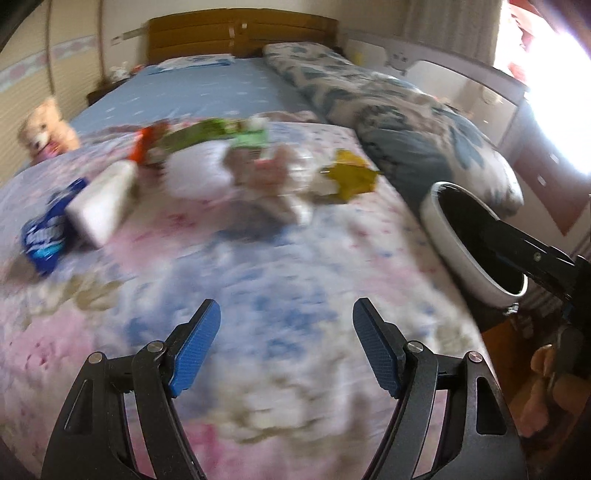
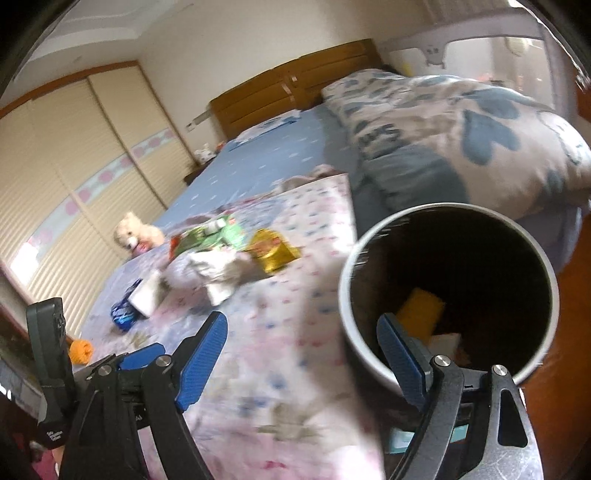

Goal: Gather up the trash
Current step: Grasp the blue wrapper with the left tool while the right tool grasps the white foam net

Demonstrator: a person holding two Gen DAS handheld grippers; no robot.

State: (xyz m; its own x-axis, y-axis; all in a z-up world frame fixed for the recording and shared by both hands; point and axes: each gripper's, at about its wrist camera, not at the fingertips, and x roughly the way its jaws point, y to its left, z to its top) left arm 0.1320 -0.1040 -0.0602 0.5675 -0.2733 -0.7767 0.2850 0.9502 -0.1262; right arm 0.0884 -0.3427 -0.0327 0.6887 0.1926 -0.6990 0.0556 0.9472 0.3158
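Trash lies in a heap on the floral bedspread: a blue wrapper (image 1: 42, 232), a white carton (image 1: 101, 201), green packets (image 1: 207, 133), crumpled tissue (image 1: 269, 177) and a yellow wrapper (image 1: 349, 177). The heap also shows in the right wrist view, with the yellow wrapper (image 2: 271, 249) and blue wrapper (image 2: 123, 312). A white bin (image 2: 448, 291) with a dark inside stands by the bed's right edge and holds a yellow piece and white paper. My left gripper (image 1: 286, 325) is open and empty above the bedspread, short of the heap. My right gripper (image 2: 301, 339) is open and empty, one finger over the bin's rim.
A teddy bear (image 1: 42, 129) sits at the bed's left edge. A folded quilt (image 1: 388, 110) lies along the right side. A wooden headboard (image 1: 240, 33) is at the far end. An orange ball (image 2: 81, 350) lies low at the left. Wardrobe doors (image 2: 74, 166) line the left wall.
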